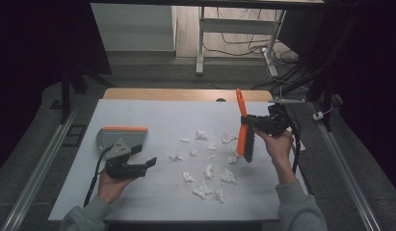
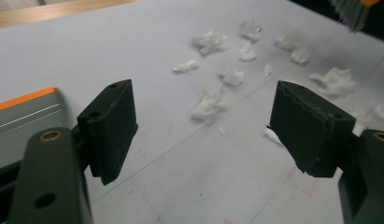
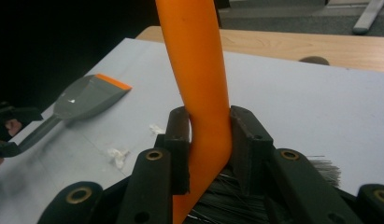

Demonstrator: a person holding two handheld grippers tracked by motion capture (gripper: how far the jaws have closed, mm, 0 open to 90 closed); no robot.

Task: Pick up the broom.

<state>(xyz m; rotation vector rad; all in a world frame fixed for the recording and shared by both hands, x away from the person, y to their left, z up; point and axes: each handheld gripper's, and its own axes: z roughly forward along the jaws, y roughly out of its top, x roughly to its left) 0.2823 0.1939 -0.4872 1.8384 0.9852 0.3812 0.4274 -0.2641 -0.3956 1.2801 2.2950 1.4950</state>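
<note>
Brush point(image 1: 244, 131) clamped at its orange handle in right gripper point(image 1: 263, 124), long axis upright, bristles just right of paper scraps point(image 1: 208, 170); left gripper point(image 1: 148, 163) spread empty near dustpan point(image 1: 122, 136).

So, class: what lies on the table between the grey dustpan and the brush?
In the high view, scattered white paper scraps lie between the dustpan and the brush that the right gripper holds.

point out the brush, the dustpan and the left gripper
brush point(image 1: 242, 130): high view, on the orange back above the bristles.
dustpan point(image 1: 119, 136): high view, on the grey pan below its orange edge.
left gripper point(image 2: 203, 126): left gripper view, midway between its open fingers.
</note>
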